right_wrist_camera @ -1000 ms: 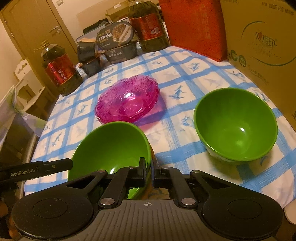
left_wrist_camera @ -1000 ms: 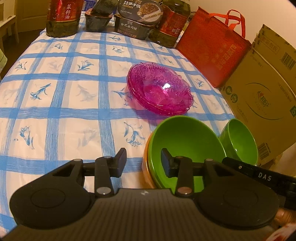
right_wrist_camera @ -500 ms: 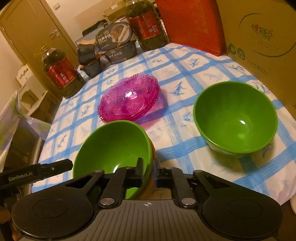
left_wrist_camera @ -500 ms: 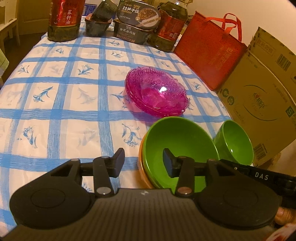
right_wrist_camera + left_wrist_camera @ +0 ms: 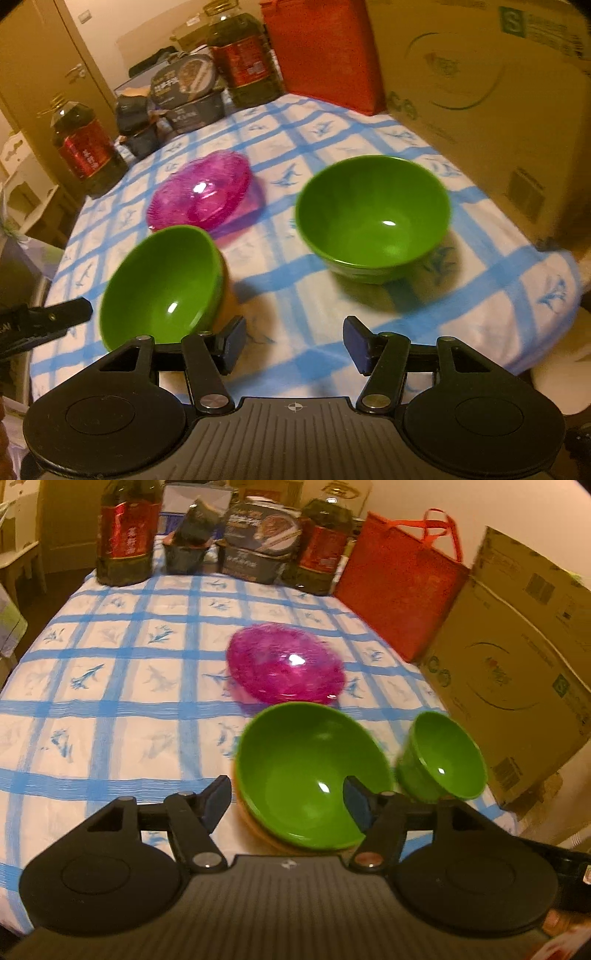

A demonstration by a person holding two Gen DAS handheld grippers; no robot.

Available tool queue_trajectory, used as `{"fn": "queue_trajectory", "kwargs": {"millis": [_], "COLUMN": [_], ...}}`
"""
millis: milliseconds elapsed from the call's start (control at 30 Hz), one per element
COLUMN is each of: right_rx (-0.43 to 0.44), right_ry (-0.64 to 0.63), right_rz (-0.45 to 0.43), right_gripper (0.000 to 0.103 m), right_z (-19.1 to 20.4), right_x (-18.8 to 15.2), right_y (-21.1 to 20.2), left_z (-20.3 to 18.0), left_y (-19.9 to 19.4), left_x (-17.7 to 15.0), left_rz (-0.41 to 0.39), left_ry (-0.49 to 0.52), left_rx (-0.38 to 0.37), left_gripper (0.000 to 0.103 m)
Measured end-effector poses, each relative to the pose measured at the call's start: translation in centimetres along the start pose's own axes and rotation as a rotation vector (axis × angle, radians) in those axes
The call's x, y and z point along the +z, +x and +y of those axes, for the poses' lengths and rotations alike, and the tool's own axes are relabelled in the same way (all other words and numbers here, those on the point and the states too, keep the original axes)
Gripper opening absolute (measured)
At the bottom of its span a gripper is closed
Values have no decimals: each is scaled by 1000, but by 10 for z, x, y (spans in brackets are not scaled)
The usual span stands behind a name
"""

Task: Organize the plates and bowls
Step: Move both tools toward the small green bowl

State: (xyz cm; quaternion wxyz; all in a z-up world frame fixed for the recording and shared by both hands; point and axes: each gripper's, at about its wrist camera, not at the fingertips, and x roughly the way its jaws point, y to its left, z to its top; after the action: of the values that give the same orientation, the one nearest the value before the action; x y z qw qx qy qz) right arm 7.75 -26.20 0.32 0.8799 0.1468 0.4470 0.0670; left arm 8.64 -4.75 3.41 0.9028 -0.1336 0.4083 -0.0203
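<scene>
- The left gripper [image 5: 286,799] stands with its jaws wide apart and holds nothing; the near rim of a wide green plastic bowl [image 5: 310,779] sits between its fingers at lower centre of the left view.
- That bowl rests nested in an orange bowl [image 5: 258,825], of which only a sliver shows beneath it.
- The right gripper [image 5: 293,341] is likewise spread and empty, above bare blue-checked tablecloth [image 5: 288,295] at the bottom of its view.
- A second, deeper green plastic bowl [image 5: 373,218] stands alone right of centre in the right view, well apart from the nested pair at lower left.
- A pink translucent ruffled dish [image 5: 201,194] lies beyond them, mid-frame, near the nested pair; it may be more than one dish stacked, I cannot tell.
- The green bowls look light, stiff and glossy, so probably slippery. I'd pinch one across the rim, one finger inside the wall and one outside.
- The pink dish looks like glass or brittle plastic, thin-edged; it would want a gentle grip on its rim and a level carry.
- A tilted bowl held by one edge could swing or slip out.
</scene>
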Motion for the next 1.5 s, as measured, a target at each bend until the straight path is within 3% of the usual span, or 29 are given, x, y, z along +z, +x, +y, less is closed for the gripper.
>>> {"fn": "queue_trajectory", "kwargs": {"millis": [200, 467, 1100, 1500], "right_rx": [-28, -58, -76, -111], "right_ry": [31, 52, 75, 113], "right_rz": [-20, -37, -52, -80], "right_gripper": [59, 60, 60, 60], "right_z": [-23, -45, -67, -98], "right_x": [-3, -4, 0, 24], "right_y": [-20, -40, -52, -56], "left_z": [-26, -59, -93, -124], "left_y": [-2, -8, 3, 25], "left_x": [-8, -23, -39, -8], "left_rz": [1, -38, 16, 7], "left_ry": [6, 32, 90, 124], "left_rx": [-37, -59, -56, -152], "left_gripper": [78, 84, 83, 67]}}
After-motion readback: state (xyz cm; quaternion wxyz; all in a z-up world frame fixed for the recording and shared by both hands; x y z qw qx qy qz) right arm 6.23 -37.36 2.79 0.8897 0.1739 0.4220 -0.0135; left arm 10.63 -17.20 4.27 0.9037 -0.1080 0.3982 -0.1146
